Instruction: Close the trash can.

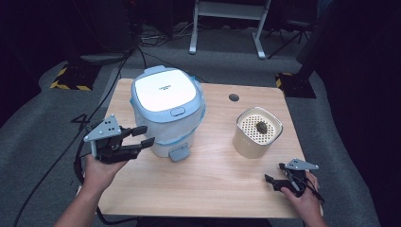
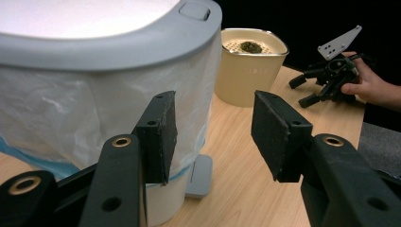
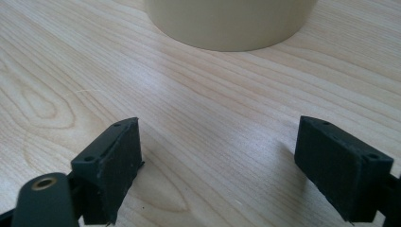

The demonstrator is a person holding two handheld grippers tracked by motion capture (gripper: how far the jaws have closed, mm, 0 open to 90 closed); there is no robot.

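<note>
Seen from the high view, a white lidded bin with a pale blue rim stands on the left half of the wooden table, a thin plastic liner bunched under its lid and a grey foot pedal at its near base. The left gripper hangs just left of the bin's side, jaws parted with nothing between them, tips close to the liner. Right of centre sits a cream container with rounded corners and a perforated top bearing a dark clump. The right gripper rests near the table's near right corner, open and empty.

From the left gripper view, the bin rises large at left, its crinkled translucent liner just beyond the left pad; the gap between the pads frames bare table.

Through the right gripper view, two matte black pads stand wide apart over pale wood grain, with the container's smooth base ahead of them.
</note>
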